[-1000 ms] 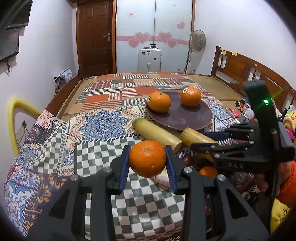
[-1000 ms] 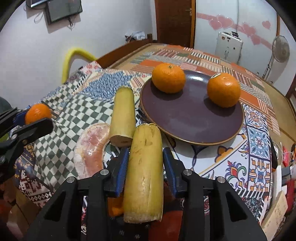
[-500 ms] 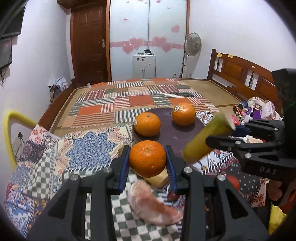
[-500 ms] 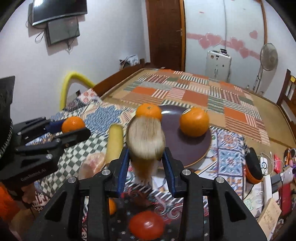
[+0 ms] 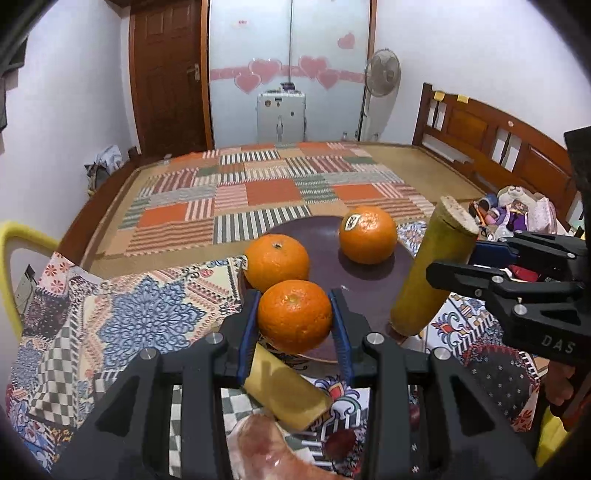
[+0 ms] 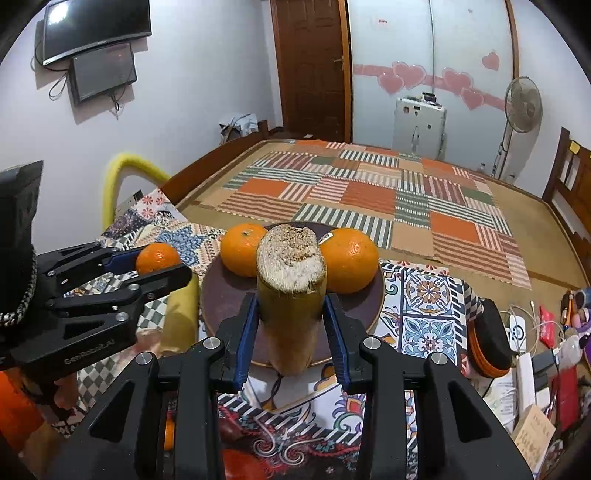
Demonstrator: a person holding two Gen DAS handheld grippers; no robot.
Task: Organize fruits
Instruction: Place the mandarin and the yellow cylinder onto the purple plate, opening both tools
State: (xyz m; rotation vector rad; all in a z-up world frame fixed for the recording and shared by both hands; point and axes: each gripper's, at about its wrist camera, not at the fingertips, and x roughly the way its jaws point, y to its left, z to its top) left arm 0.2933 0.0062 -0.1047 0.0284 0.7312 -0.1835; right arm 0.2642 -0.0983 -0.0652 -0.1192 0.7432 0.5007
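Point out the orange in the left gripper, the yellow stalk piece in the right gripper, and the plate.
held orange (image 5: 294,315), left wrist view, middle of its front skin.
stalk piece (image 6: 290,280), right wrist view, upper side just under the cut end.
plate (image 5: 364,286), left wrist view, bare dark surface.

A home bedroom — a wide bed with a carved wooden headboard fills most of the room, spread with a striped patchwork mat and patterned cloths. A dark wooden door stands beside frosted sliding panels stuck with pink heart decals. A pedestal fan stands in the corner, a television hangs on the white wall — and chargers, cables and small household clutter lie at the bed's edge.
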